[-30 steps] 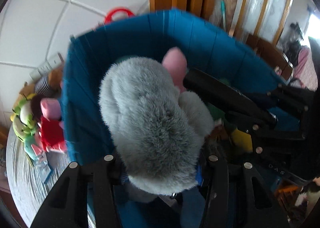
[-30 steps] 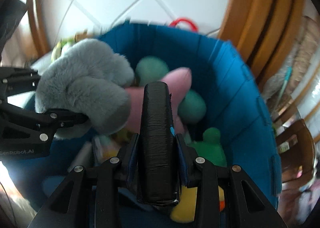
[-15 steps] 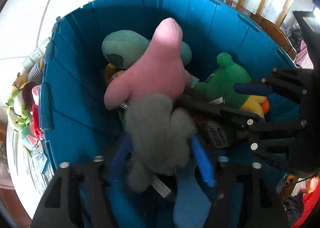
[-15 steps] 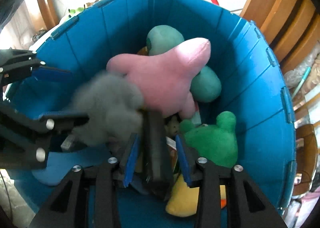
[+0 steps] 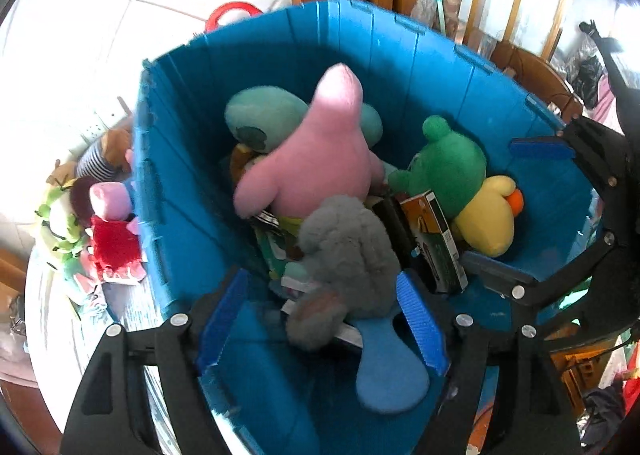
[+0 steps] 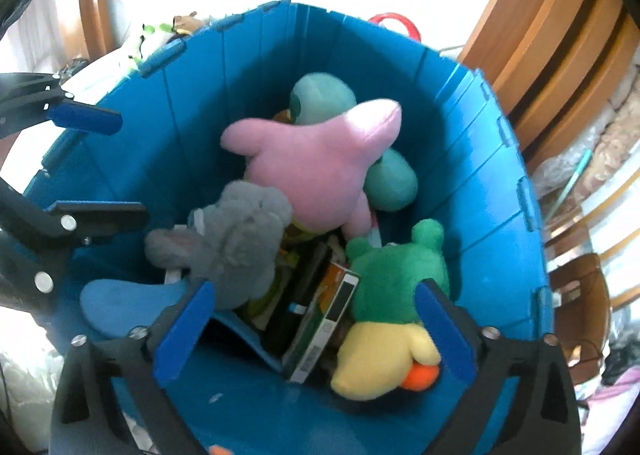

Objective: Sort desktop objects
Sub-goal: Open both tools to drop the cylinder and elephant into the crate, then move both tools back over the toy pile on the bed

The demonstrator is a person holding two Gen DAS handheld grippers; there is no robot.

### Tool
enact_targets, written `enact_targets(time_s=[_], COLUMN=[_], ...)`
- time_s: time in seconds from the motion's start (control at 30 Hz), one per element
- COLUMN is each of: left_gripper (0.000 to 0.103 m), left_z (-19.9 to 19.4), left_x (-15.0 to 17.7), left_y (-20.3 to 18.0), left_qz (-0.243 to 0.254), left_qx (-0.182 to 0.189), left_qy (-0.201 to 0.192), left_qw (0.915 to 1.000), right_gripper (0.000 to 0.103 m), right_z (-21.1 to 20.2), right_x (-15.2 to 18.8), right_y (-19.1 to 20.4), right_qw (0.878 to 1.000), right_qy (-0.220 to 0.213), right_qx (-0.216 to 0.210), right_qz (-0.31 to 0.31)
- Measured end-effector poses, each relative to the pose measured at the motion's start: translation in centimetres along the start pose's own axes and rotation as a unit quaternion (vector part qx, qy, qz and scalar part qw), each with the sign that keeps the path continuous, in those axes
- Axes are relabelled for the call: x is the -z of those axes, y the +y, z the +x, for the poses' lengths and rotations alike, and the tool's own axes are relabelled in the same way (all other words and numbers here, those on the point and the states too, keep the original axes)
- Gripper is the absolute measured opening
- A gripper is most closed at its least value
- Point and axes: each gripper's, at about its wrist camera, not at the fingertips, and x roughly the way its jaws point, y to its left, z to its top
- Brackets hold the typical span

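Blue bin [image 5: 192, 183]: 1 grey plush [image 5: 348, 251], 1 pink plush [image 5: 320, 159].

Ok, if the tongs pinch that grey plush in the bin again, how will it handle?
The grey plush looks thick-furred and stuffed, so it should squash and droop. Probably light for its bulk. It lies loosely atop the black case and boxes in the blue bin, so lifting may shift them.

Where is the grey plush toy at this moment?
The grey plush toy lies inside the blue bin, just below the pink plush and left of the upright box, in both wrist views.
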Motion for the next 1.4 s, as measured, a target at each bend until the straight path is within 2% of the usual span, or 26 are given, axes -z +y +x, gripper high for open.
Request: enact_targets(time_s=[0.27, 0.4, 0.6, 0.8, 1.07, 1.2, 1.4], left_gripper=[0.077, 0.077, 0.077, 0.077, 0.077, 0.077, 0.077], left_z=[-5.4, -7.5, -9.9, -11.0, -11.4, -10.8, -8.9], left_x=[3.9, 6.4, 11.2, 16.5, 22.6, 24.7, 26.4], left_y=[3.9, 6.7, 12.2, 17.8, 24.6, 27.2, 30.1], left_qz=[-0.019, -0.029, -0.055, -0.081, -0.127, -0.152, -0.185], left_qx=[-0.018, -0.039, -0.065, -0.081, -0.088, -0.090, -0.092], left_qy=[-0.067, -0.096, -0.116, -0.116, -0.106, -0.092, -0.075], left_qw=[0.9974, 0.9942, 0.9896, 0.9867, 0.9823, 0.9799, 0.9755], right_gripper=[0.103, 0.103, 0.103, 0.103, 0.103, 0.103, 0.103], right_z=[-3.9, -5.8, -7.5, -8.5, -7.6, -5.8, -3.0], right_x=[0.4, 0.2, -0.9, -1.9, -2.9, -3.5, -4.5], right_y=[3.5, 6.7, 12.5, 19.6, 28.7, 31.3, 33.4], right_qw=[0.998, 0.994, 0.986, 0.981, 0.982, 0.983, 0.985], right_qy=[-0.046, -0.090, -0.144, -0.167, -0.168, -0.153, -0.140], right_qx=[0.023, 0.015, 0.009, -0.010, -0.030, -0.048, -0.039], right_qz=[0.021, 0.054, 0.086, 0.097, 0.083, 0.089, 0.089])
